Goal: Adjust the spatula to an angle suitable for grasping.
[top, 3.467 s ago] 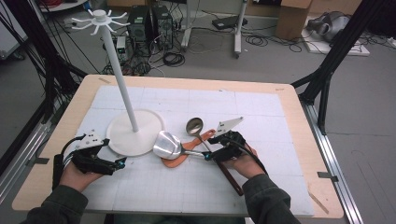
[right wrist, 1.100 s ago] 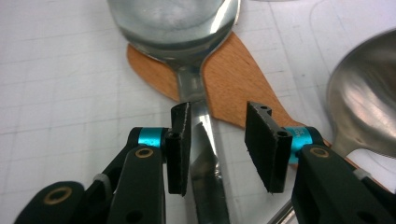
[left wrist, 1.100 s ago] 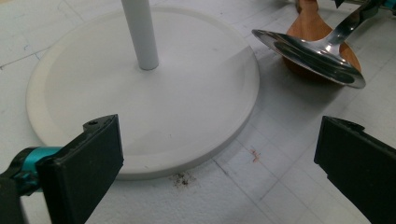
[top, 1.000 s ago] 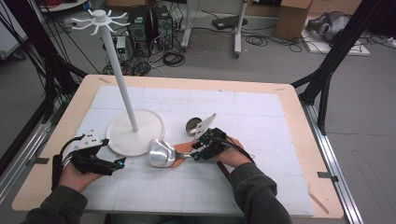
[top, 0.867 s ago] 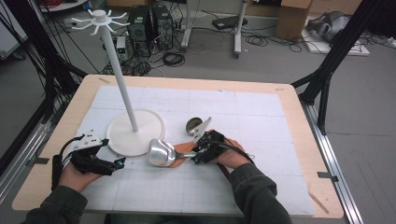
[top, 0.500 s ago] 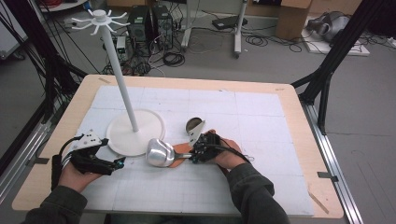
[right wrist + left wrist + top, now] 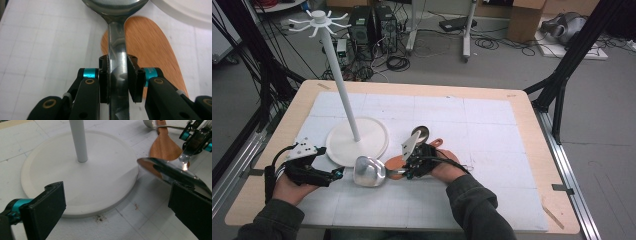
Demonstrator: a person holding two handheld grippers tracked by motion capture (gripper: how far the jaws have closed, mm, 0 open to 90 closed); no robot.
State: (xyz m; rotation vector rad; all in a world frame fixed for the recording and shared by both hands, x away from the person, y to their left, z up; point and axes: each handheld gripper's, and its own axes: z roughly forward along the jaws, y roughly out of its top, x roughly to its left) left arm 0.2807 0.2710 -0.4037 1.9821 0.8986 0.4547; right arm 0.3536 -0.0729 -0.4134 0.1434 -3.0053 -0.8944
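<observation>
The right gripper [image 7: 404,170] lies low over the white mat [image 7: 492,125] near the middle of the desk [image 7: 537,150], pointing toward the person's left. Its jaws have just been closing and now clamp the flat handle of a large steel spoon [image 7: 369,171]; in the right gripper view both pads press against the two sides of the handle [image 7: 117,75], and the bowl runs out of the top of that picture. In the high view the spoon's bowl sits just in front of the white stand base [image 7: 357,140], close to its near edge, between the two grippers.

Under the gripped handle lies a wooden spatula [image 7: 396,165], its blade flat on the mat; the right gripper view shows the blade [image 7: 150,50] directly beneath and to one side of the handle. A second metal ladle [image 7: 419,134] rests on the mat just beyond the right gripper, near the wooden handle end.

The left gripper [image 7: 332,174] rests on the mat at the near left corner, held in the left hand [image 7: 287,187]. Its jaws stand wide apart with nothing pressed between them. In the left gripper view the spoon's bowl [image 7: 172,173] hangs just above one jaw, and whether it touches that jaw cannot be told.

The stand's white pole [image 7: 341,85] rises upright from the base centre and carries a ring of hooks [image 7: 318,21] at the top.
</observation>
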